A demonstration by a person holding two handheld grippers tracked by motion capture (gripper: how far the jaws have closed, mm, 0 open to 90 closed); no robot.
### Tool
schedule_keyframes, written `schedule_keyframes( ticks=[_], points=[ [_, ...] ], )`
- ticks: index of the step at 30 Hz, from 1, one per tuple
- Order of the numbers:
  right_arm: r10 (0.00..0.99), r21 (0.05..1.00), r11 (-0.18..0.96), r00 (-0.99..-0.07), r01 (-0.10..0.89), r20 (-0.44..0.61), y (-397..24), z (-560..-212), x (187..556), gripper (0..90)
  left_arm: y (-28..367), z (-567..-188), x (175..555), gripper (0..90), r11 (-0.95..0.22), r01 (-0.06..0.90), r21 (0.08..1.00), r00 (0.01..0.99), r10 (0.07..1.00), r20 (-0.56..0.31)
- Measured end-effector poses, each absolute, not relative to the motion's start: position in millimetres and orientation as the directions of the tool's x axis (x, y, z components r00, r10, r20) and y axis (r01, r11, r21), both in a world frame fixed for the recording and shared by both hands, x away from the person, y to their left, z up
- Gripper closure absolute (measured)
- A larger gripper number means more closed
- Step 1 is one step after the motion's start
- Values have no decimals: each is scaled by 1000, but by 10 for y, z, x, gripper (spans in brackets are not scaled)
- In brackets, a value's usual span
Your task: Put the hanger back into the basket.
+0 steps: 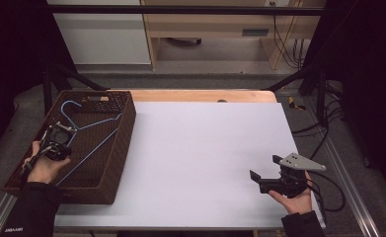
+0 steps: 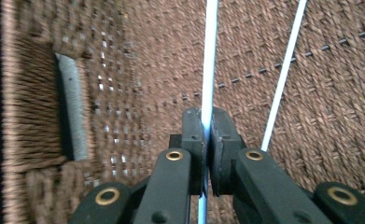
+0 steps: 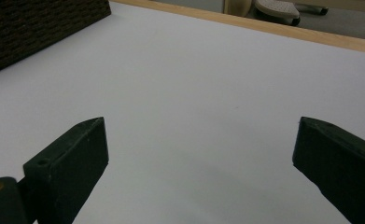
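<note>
We see the left gripper (image 2: 207, 135) pinching the blue hanger (image 2: 211, 60) inside the basket (image 1: 116, 148), right gripper (image 3: 199, 163) spread wide over the bench (image 1: 205, 148).

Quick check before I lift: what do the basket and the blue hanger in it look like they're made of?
Basket: dark brown woven fibre, wicker or rattan by its look; plaited strands and matte finish show in the left gripper view. Hanger: thin, light blue rod, probably coated wire, smooth and slightly glossy. The left gripper pinches it.

A white sheet (image 1: 205, 153) covered the table at frame centre. A wooden table edge (image 1: 200, 95) showed above it. Black cables (image 1: 287, 47) hung at upper right.
</note>
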State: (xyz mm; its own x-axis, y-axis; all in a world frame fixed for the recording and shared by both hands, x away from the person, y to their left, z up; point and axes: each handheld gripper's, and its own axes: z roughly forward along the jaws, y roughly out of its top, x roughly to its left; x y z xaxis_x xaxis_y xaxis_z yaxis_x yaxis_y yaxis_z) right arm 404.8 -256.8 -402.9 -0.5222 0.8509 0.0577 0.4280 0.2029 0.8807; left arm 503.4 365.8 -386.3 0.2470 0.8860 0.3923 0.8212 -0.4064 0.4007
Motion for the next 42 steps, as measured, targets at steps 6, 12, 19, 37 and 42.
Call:
schedule_keyframes(
  ticks=[6, 12, 19, 37, 42],
  points=[
    [850, 881, 204, -524, 428, 58, -2570, -4028, 4047, 41, 3679, -3807, 4945, 765, -397, 802, 447, 249, 902, 354],
    [848, 883, 202, -527, 424, 59, -2572, -4025, 4047, 41, 3661, -3604, 4734, 601, -385, 720, 578, 259, 921, 291],
    [849, 887, 192, -525, 420, 65, -2577, -4018, 4041, 38, 3527, -3454, 4490, 424, -355, 605, 713, 296, 931, 212],
    [842, 903, 173, -534, 393, 71, -2590, -3992, 4016, 32, 2722, -3421, 3906, 198, -267, 282, 922, 580, 813, 58],
    [842, 907, 171, -535, 384, 67, -2605, -3986, 4007, 31, 2556, -3569, 3868, 174, -276, 278, 920, 615, 787, 50]
  ],
)
